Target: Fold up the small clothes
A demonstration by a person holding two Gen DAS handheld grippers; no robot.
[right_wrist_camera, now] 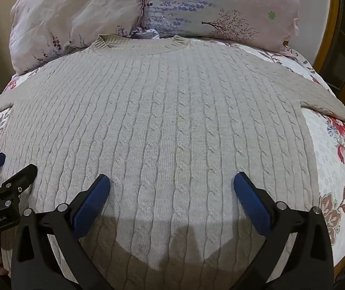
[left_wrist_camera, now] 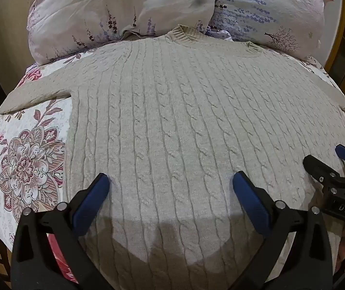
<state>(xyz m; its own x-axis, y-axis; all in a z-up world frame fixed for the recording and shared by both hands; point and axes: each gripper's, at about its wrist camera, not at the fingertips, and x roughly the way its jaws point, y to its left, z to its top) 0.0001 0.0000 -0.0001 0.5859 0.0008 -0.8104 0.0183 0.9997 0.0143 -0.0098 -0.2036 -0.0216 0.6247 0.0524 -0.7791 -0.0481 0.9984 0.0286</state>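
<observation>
Sweater point(left_wrist_camera: 172, 125) lies flat on bed point(left_wrist_camera: 27, 145), collar point(left_wrist_camera: 184, 35) at far end, hem nearest cameras. Two pillows behind collar, side by side: left pillow point(left_wrist_camera: 114, 7), right pillow point(left_wrist_camera: 269, 7), collar touching their lower edges. Sleeves spread outward: left sleeve point(left_wrist_camera: 39, 91) toward bed's left edge, right sleeve point(right_wrist_camera: 317, 96) toward right edge. Left hand-held gripper point(left_wrist_camera: 171, 184) above sweater's lower left part, right hand-held gripper point(right_wrist_camera: 171, 184) beside it above lower right part; both with fingers spread apart.

Matt cable-knit sweater point(left_wrist_camera: 172, 120); bedspread point(left_wrist_camera: 27, 157) seemingly quilted cotton.
</observation>
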